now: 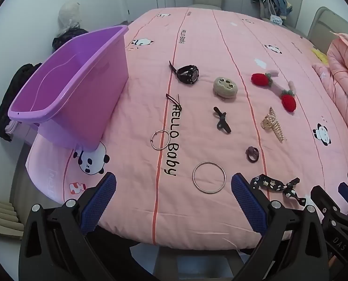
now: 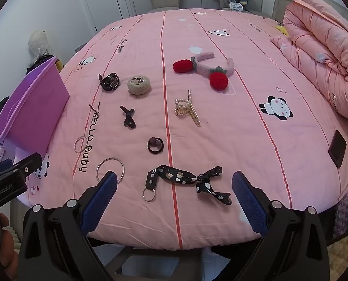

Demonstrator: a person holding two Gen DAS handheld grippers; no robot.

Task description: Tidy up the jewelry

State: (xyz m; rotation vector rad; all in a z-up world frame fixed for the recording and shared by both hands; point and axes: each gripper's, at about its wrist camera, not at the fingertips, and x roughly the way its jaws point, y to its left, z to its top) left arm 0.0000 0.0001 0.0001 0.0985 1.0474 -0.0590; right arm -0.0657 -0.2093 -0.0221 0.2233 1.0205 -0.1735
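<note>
Left wrist view: we are holding the left gripper (image 1: 174, 201) wide apart over the bed's (image 1: 209, 46) near edge. The right gripper (image 2: 174, 199) is gaping too, above the ribbon keychain (image 2: 188, 182).

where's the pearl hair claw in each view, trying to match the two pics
Left wrist view: the pearl hair claw lies right of centre, below the strawberry headband and right of the dark bow.
Right wrist view: the pearl hair claw lies near the middle, just right of a red stripe, below the strawberry headband.
Shared landmark: the purple bin at the left edge of the bed in both.
</note>
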